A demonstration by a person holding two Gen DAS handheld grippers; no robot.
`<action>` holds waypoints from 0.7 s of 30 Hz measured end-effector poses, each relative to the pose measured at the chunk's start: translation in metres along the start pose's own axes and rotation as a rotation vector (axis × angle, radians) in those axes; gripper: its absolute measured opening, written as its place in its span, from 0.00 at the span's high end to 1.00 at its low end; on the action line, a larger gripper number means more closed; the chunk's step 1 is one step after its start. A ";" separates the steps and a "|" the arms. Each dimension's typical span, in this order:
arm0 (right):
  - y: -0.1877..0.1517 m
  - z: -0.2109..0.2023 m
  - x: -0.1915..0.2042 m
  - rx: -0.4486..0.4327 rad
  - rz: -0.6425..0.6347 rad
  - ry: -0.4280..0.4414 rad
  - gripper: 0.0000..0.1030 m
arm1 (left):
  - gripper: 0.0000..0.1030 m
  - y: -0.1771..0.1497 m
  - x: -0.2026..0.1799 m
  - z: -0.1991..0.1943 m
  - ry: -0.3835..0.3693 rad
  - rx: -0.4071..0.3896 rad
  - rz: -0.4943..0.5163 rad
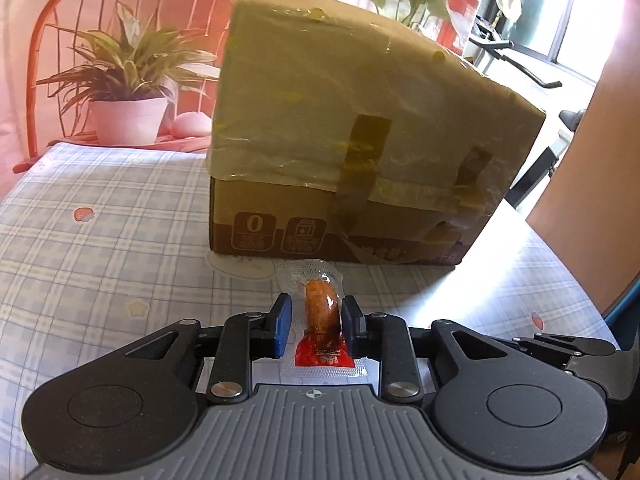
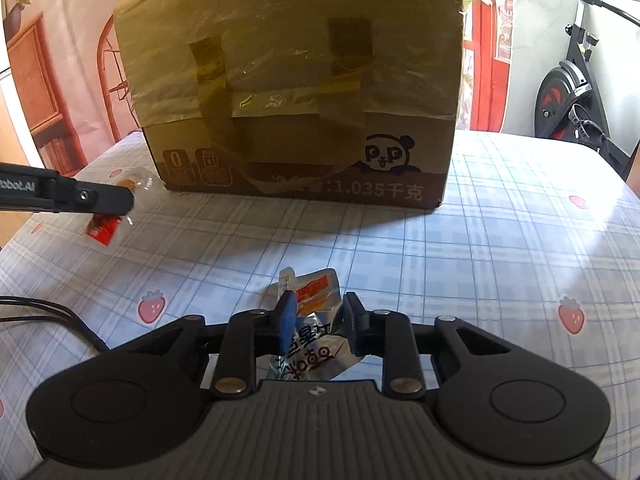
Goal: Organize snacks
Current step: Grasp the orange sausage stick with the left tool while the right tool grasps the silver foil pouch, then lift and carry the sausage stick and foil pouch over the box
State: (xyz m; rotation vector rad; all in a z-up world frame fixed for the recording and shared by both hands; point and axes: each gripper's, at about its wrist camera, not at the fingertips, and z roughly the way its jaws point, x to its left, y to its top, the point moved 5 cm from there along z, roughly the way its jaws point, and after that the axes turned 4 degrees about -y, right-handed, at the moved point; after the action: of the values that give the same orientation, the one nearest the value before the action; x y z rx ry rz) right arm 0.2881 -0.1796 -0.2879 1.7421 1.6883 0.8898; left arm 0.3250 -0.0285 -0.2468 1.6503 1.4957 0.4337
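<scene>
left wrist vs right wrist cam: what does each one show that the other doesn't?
Left wrist only: a potted plant behind the table and the clear front of the sausage packet clamped in the left gripper.
Right wrist only: the right gripper pinching a silver foil snack pouch, the panda print on the box and an exercise bike.
Both: the taped cardboard box on the plaid strawberry tablecloth, plus the left gripper and its packet, seen side-on from the right.
</scene>
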 end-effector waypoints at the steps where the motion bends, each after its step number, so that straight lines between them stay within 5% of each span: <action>1: 0.001 -0.001 0.000 -0.004 0.002 -0.001 0.78 | 0.72 -0.001 0.001 -0.001 0.000 0.001 -0.005; 12: 0.002 -0.008 -0.001 -0.020 0.019 -0.014 0.95 | 0.72 -0.004 0.008 -0.008 0.005 -0.010 -0.036; 21: -0.002 -0.010 -0.006 -0.021 0.030 -0.023 0.92 | 0.72 -0.011 0.014 -0.015 0.012 -0.016 -0.055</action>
State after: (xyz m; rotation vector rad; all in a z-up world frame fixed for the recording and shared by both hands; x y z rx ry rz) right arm 0.2788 -0.1862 -0.2837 1.7614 1.6365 0.8946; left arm 0.3107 -0.0108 -0.2504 1.5931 1.5393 0.4251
